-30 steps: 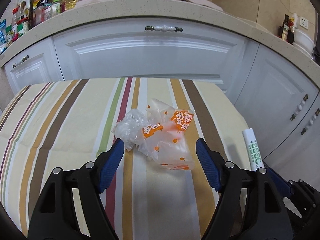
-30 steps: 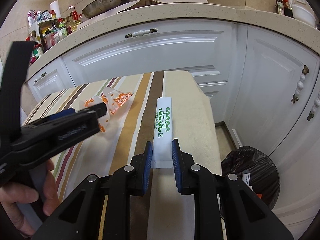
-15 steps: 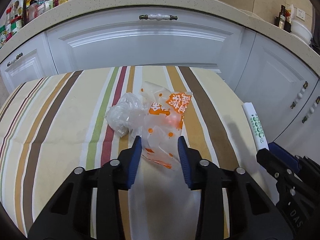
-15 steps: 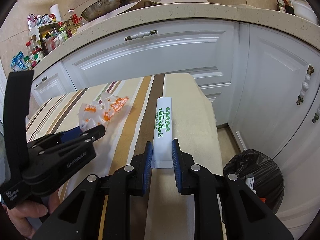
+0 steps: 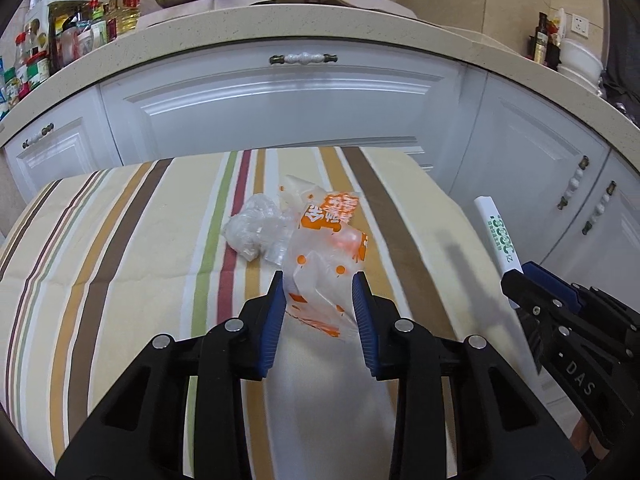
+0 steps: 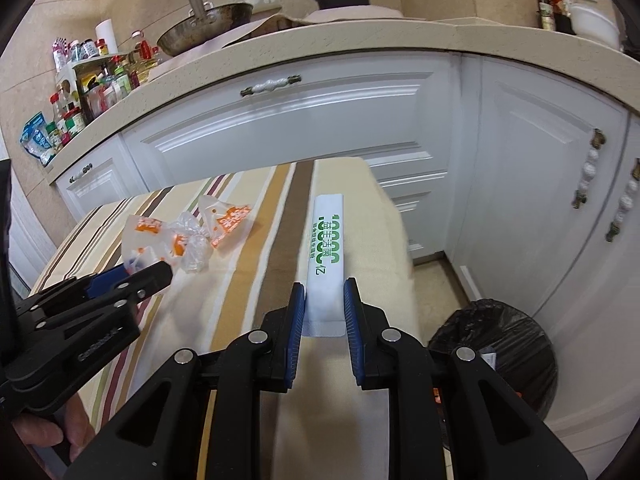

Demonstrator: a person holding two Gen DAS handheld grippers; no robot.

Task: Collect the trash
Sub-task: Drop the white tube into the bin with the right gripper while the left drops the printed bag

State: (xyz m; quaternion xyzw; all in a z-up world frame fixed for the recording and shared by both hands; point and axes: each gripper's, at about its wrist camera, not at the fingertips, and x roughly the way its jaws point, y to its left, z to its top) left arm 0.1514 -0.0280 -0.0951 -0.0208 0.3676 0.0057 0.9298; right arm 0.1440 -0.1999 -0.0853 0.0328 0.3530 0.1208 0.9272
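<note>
Because trash goes in bin, both grippers hold some. Left gripper (image 5: 319,292): jaws partly shut, pinching near end of orange-dotted plastic wrapper (image 5: 324,248); rest of wrapper, plus clear crumpled bag (image 5: 256,232) at 10 o'clock, lies on striped cloth (image 5: 120,240). Right gripper (image 6: 324,300): jaws squeezed tight on white packet (image 6: 326,240), sticking out toward 12 o'clock, held ready to carry. Black-lined bin (image 6: 496,344) waits on floor at 4 o'clock from right gripper. White cabinets (image 6: 300,124) behind.
</note>
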